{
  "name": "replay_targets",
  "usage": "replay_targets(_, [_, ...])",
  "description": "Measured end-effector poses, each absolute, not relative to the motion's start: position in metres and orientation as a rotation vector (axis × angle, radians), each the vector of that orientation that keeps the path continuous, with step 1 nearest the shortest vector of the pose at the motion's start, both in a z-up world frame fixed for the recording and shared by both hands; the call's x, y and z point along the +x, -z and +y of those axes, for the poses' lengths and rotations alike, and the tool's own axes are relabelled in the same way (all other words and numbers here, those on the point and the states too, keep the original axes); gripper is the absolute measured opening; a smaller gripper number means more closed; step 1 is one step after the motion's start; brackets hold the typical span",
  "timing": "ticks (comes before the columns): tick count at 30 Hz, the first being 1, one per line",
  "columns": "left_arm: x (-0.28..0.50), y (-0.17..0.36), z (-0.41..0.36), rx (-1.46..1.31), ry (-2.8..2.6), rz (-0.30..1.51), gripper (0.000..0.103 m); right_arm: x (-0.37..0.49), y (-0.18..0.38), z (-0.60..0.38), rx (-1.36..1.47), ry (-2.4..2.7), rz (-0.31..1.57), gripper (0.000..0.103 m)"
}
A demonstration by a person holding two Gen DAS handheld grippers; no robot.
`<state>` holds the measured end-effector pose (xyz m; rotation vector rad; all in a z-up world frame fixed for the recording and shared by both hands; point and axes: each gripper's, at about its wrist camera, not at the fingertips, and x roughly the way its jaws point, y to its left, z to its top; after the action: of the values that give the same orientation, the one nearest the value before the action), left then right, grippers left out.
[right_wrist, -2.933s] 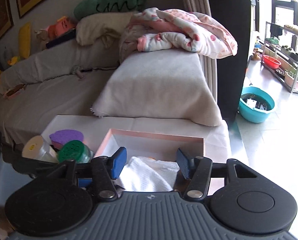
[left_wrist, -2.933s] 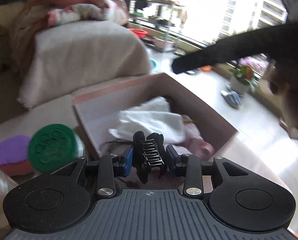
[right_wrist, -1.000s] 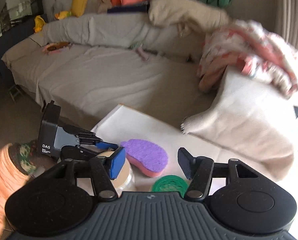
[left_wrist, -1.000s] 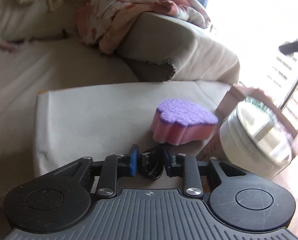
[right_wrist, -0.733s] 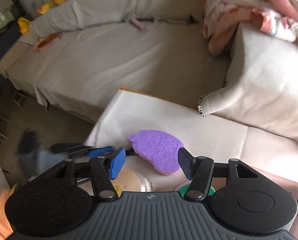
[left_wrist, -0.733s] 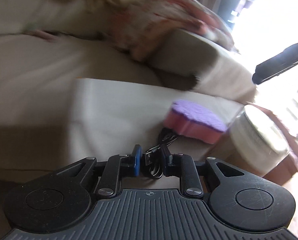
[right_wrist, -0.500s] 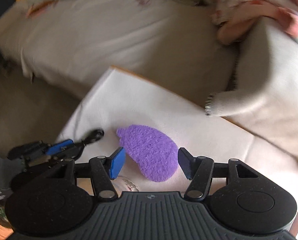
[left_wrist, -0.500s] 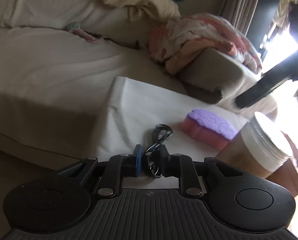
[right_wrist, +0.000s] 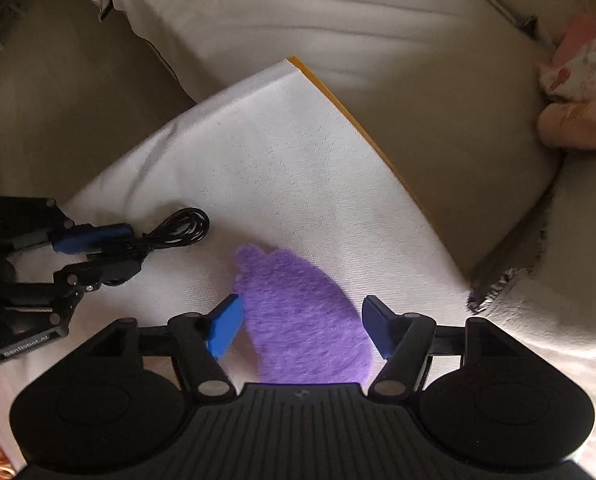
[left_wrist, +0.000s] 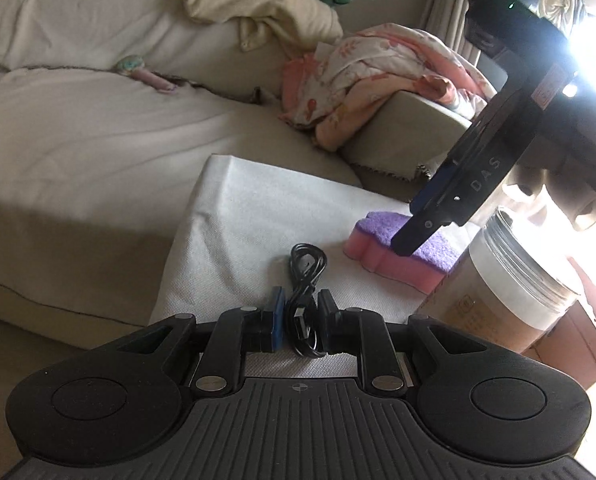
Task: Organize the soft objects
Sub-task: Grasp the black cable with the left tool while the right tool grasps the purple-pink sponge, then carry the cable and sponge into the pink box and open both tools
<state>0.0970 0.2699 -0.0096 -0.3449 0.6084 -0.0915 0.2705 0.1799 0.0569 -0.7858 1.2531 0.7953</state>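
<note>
Purple sponge [right_wrist: 303,316], one; black cable [left_wrist: 303,300], one.

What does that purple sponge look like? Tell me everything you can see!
The purple sponge has a fuzzy purple top and a thick pink foam layer underneath. Its outline is lumpy, like a cloud or a paw. It lies flat on the white cloth, close to a big jar. The right gripper hangs open above it, one blue finger on each side, not squeezing yet. The black cable lies apart from it.
</note>
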Motion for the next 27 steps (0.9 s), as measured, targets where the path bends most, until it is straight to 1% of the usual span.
replay_targets(2, [0.098,0.010,0.269,-0.342,0.090,0.609,0.021,0.273,-0.053,0.177,-0.762,-0.797,1.274,0.082])
replay_targets(3, [0.097,0.010,0.269,-0.339,0.090,0.609,0.021,0.276,-0.050,0.175,-0.749,-0.802,1.295,0.085])
replay_targets(7, [0.098,0.009,0.268,-0.333,0.088,0.611,0.021,0.280,-0.039,0.171,-0.657,-0.798,1.387,0.084])
replay_targets(8, [0.098,0.009,0.268,-0.327,0.086,0.612,0.021,0.279,-0.038,0.170,-0.654,-0.784,1.381,0.071])
replay_targets(9, [0.099,0.008,0.266,-0.313,0.082,0.615,0.021,0.276,-0.039,0.170,-0.671,-0.765,1.358,0.046])
replay_targets(10, [0.099,0.007,0.263,-0.292,0.079,0.619,0.022,0.274,-0.040,0.169,-0.692,-0.743,1.339,0.038])
replay_targets(11, [0.100,0.006,0.260,-0.267,0.079,0.624,0.022,0.274,-0.044,0.165,-0.692,-0.720,1.326,0.034])
replay_targets(14, [0.103,0.004,0.252,-0.201,0.085,0.640,0.024,0.270,-0.072,0.148,-0.610,-0.689,1.256,0.032])
replay_targets(19, [0.106,0.002,0.245,-0.123,0.089,0.657,0.024,0.248,-0.137,0.108,-0.473,-0.685,1.117,0.032])
replay_targets(21, [0.108,0.001,0.245,-0.132,0.081,0.665,0.023,0.228,-0.162,0.095,-0.442,-0.686,1.053,0.032])
replay_targets(22, [0.110,0.000,0.247,-0.151,0.078,0.672,0.019,0.222,-0.173,0.088,-0.427,-0.685,1.022,0.032])
replay_targets(23, [0.113,-0.001,0.249,-0.175,0.077,0.682,0.016,0.212,-0.183,0.083,-0.412,-0.689,0.998,0.032])
replay_targets(27, [0.120,-0.005,0.252,-0.208,0.059,0.688,0.015,0.188,-0.222,0.059,-0.333,-0.712,0.922,0.032])
